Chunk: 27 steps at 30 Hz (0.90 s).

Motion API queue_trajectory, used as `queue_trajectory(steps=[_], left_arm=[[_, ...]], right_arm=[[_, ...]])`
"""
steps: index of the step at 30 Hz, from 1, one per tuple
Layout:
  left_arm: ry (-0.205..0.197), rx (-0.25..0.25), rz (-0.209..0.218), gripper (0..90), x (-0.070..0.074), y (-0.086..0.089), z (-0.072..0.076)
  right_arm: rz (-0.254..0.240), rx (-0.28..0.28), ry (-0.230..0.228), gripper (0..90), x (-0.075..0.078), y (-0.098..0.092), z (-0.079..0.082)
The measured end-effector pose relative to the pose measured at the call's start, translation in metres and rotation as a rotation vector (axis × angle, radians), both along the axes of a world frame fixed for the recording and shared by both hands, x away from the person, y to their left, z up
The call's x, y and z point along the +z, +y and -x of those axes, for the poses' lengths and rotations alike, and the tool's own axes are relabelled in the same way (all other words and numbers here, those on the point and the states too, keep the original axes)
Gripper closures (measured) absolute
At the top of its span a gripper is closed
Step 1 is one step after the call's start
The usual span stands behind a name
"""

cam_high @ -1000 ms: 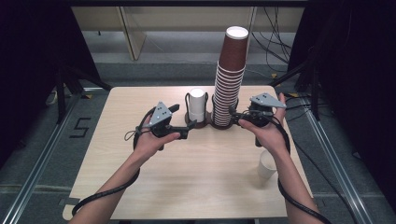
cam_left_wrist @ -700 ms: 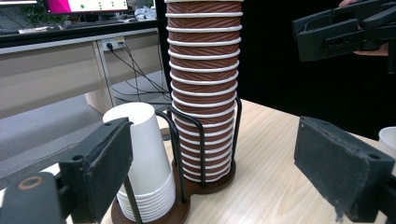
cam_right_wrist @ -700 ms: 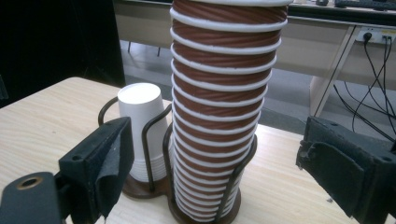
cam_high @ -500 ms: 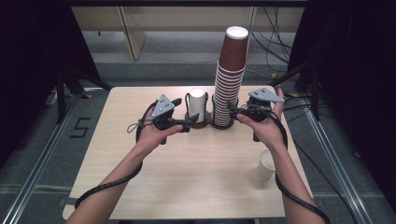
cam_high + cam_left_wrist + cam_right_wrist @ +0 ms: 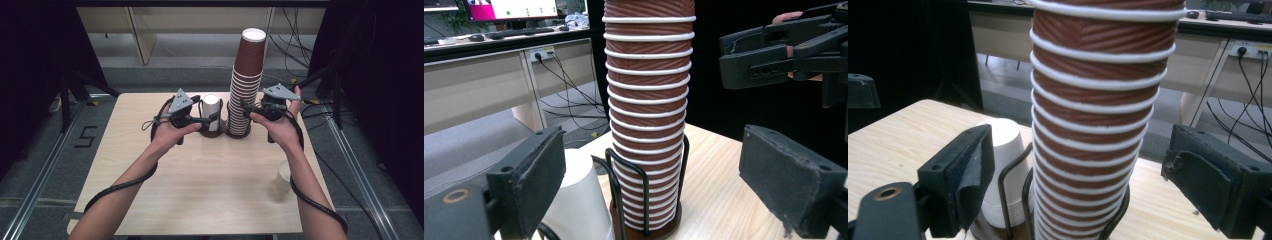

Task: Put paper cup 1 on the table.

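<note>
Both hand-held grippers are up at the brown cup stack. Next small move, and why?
Probably ease the right hand-held gripper forward until its open jaws straddle the brown cup stack, then close. In the right gripper view the stack stands between the jaws, untouched, seated in the wire holder.

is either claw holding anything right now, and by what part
Nothing is held. The left claw and the right claw both stand open around the brown cup stack, pads clear of its sides, so neither grips it yet.

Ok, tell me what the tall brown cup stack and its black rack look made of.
Tall brown cup stack: likely paper, matte, with ribbed diagonal ridges and white rolled rims. Black rack: apparently bent metal wire, smooth dark coating with slight sheen.
</note>
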<state>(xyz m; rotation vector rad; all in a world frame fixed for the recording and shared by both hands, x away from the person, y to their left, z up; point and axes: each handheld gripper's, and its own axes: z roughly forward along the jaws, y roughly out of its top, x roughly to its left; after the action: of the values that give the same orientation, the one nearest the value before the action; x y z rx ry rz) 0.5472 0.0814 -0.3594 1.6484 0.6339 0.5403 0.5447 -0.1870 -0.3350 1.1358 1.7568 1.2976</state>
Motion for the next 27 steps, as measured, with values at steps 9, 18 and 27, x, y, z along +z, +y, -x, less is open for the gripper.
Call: queue_trajectory(steps=[9,18,27], left_arm=[[0.0,-0.001,-0.007,9.9,0.009,-0.007,-0.01],[0.001,0.005,-0.008,8.5,0.013,-0.01,-0.016],[-0.004,0.005,-0.005,8.1,0.017,-0.011,-0.018]], right_arm=[[-0.002,-0.002,-0.004,9.9,0.006,0.002,-0.01],[-0.023,-0.015,-0.019,8.3,0.012,0.002,-0.019],[-0.046,-0.01,-0.036,7.8,0.019,0.006,-0.028]])
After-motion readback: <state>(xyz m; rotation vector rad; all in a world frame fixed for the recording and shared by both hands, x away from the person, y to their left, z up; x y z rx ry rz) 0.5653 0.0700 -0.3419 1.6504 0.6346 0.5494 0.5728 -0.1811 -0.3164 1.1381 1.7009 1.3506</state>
